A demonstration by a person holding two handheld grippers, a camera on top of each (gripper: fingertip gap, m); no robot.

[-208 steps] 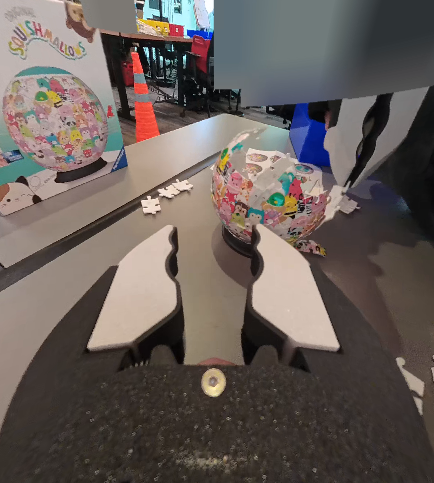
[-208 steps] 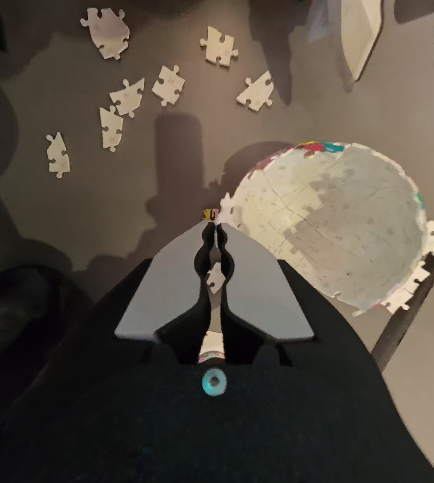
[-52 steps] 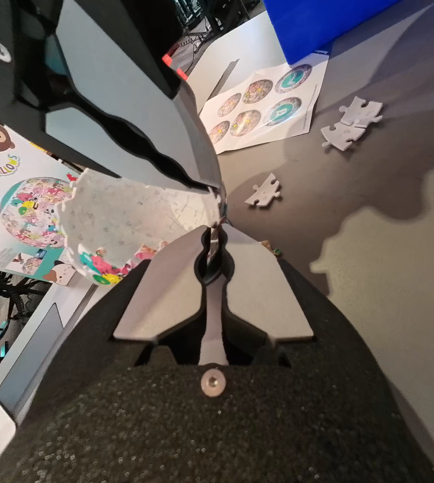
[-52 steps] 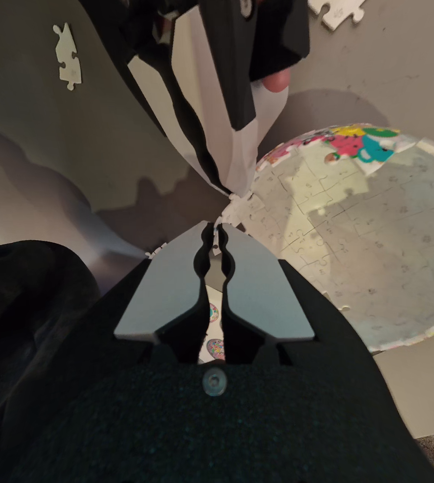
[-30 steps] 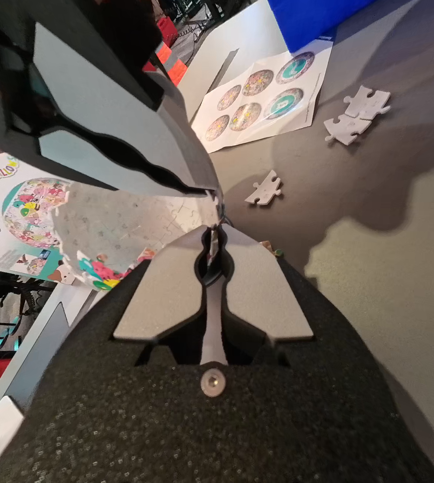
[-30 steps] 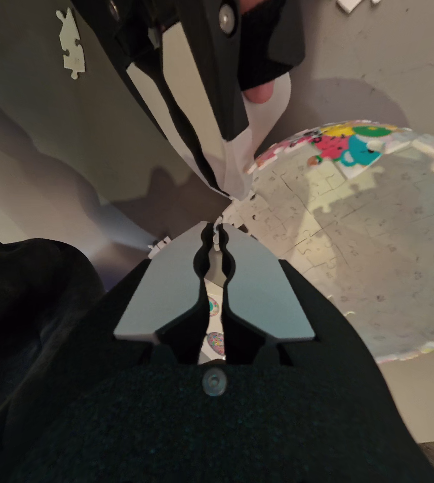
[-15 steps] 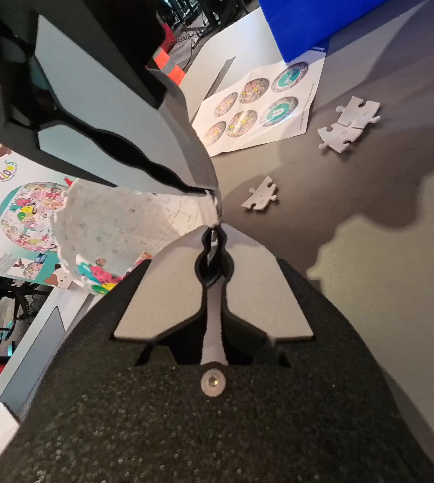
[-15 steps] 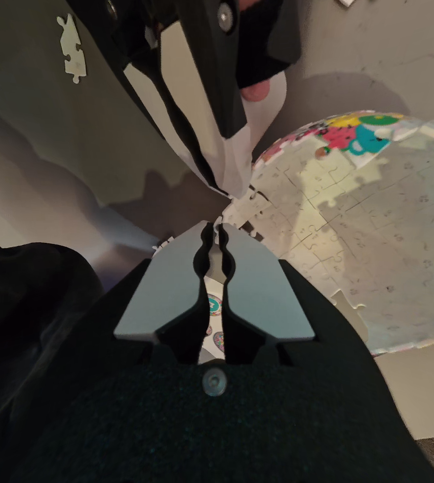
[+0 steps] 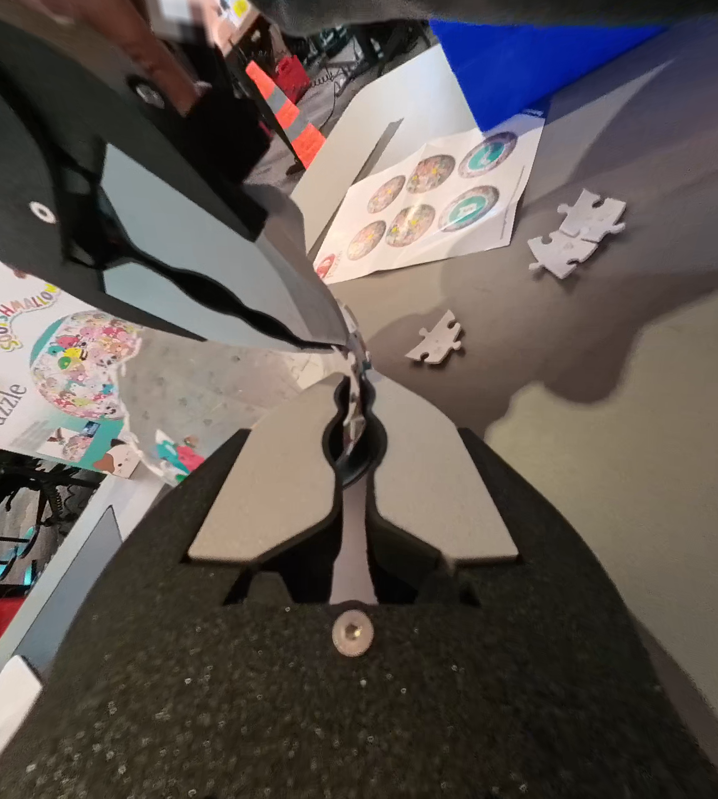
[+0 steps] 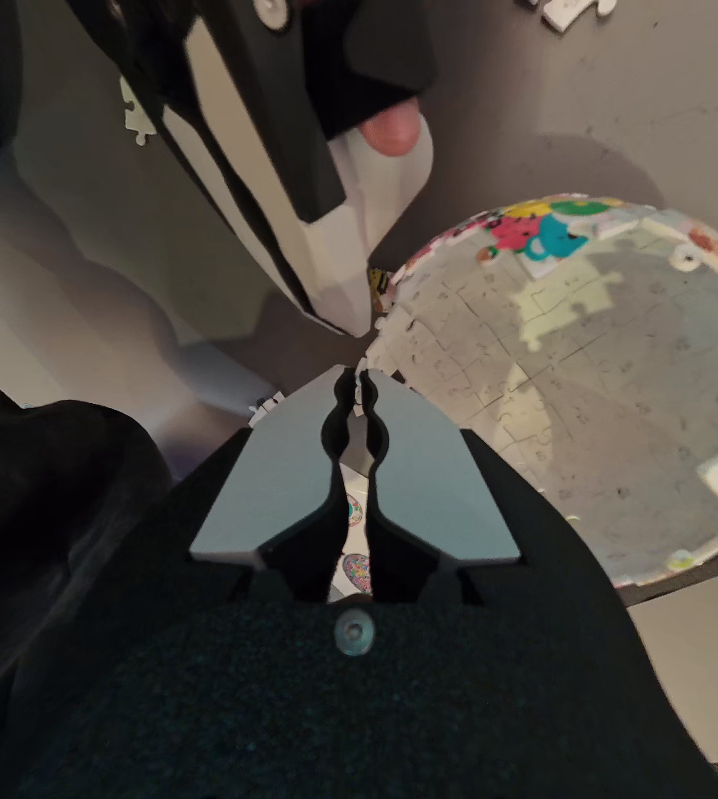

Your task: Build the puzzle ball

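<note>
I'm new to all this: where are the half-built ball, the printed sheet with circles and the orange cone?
Colourful half-built puzzle ball [image 10: 564,410], right wrist view, pale inner wall.
White printed sheet [image 9: 430,207], left wrist view, middle.
Orange striped cone [image 9: 290,119], left wrist view, body.

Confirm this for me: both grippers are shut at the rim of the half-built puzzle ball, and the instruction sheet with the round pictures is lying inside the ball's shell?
Not quite. The instruction sheet lies flat on the table, outside the puzzle ball; the left wrist view shows it. The left gripper and right gripper are indeed shut at the rim.
</note>
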